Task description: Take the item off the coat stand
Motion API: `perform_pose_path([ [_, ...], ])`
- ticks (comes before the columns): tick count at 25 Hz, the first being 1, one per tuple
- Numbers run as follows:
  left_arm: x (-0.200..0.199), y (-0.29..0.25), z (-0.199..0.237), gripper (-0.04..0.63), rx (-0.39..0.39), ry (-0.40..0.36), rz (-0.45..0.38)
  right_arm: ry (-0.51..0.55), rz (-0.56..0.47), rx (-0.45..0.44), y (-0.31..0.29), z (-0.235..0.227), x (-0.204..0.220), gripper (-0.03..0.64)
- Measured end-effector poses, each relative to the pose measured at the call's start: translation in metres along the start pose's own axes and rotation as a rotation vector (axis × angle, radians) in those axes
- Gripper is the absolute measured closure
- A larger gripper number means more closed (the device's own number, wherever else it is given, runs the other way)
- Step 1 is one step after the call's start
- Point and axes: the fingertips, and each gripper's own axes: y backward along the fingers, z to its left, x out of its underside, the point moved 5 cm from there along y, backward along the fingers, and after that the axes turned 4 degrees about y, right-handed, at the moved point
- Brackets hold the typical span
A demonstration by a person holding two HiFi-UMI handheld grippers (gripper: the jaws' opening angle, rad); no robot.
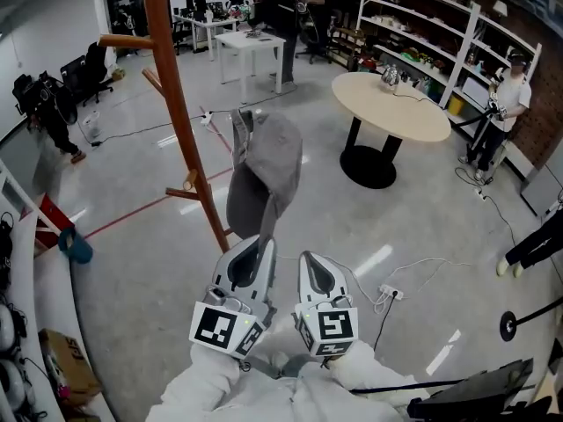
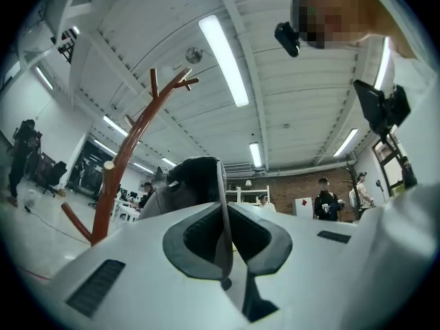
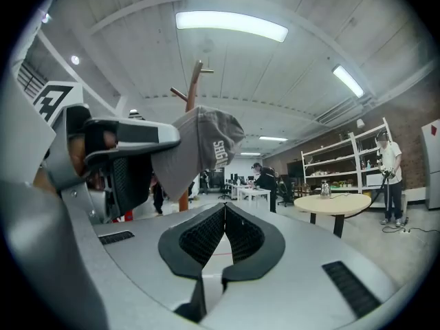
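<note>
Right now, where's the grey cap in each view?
Head view: grey cap at centre, rising from the left gripper, right of the coat stand.
Left gripper view: centre, brim clamped between the jaws, stand to its left.
Right gripper view: upper left of centre, stand behind.
Shared landmark: the coat stand.

Grey conc. floor [image 1: 422, 202], rnd table [image 1: 406, 112], wht shelving [image 1: 422, 38], brick wall [image 2: 292, 191]

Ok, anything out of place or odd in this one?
Nothing damaged or spilled. The grey cap hangs pinched in the left gripper beside the coat stand; the right gripper is shut and empty. Loose cables and a power strip trail across the floor.
</note>
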Motion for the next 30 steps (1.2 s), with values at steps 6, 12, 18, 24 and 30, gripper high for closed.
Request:
perform_pose_path([
  [6,0.027,0.015,0.009,0.577,-0.083,-0.004,0.060,-0.004,-0.008,-0.005,-0.006,0.006,-0.001,0.607],
  [12,0.048,0.028,0.018,0.577,-0.108,0.018,0.106,-0.010,-0.007,-0.006,-0.012,0.014,0.005,0.607],
  [18,0.054,0.040,0.013,0.578,-0.101,0.026,0.115,-0.007,0.003,-0.017,-0.011,0.012,0.012,0.607],
  [24,0.052,0.062,0.016,0.577,-0.141,0.043,0.117,-0.019,-0.012,-0.039,-0.012,0.024,0.011,0.607],
  [30,0.049,0.073,0.006,0.577,-0.153,0.055,0.109,-0.025,-0.022,-0.050,-0.003,0.031,0.008,0.607],
])
